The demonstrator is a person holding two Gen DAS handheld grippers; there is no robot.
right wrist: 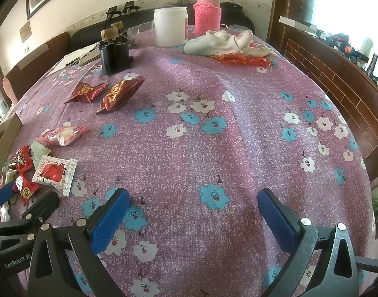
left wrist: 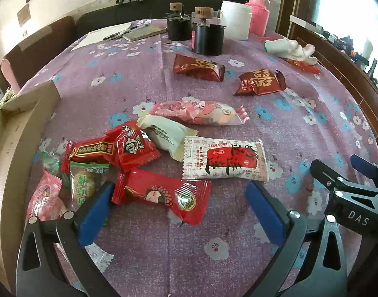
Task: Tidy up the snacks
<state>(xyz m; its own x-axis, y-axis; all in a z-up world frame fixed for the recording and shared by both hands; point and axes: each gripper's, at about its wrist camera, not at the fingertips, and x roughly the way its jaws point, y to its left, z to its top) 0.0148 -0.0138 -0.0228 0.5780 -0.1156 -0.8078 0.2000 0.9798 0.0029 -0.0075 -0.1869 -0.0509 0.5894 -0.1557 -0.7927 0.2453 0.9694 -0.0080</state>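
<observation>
A big table wears a purple flowered tablecloth [right wrist: 201, 148]. At its left edge sits a cardboard box [left wrist: 13, 133], likely the place for the snacks. The snacks lie loose on the cloth beside it.

The left gripper [left wrist: 179, 212] has its blue fingers spread wide and holds nothing. Between them lies a red candy packet [left wrist: 161, 195] with a small face picture on it. The right gripper [right wrist: 194, 215] is spread wide too, over bare cloth, well apart from the snacks.

I think the red packet comes first. To do it well, lower the left fingers to each side of its fat middle, not the crinkly ends, and squeeze softly so the wrapper does not slip out.

Just past it is a white and red packet [left wrist: 225, 159] that says "ALL'S WELL". Farther back are two dark red packets [left wrist: 197, 68] with gold Chinese writing. The right gripper's body reads "DAS", and the left one's reads "GenRobot.AI".
</observation>
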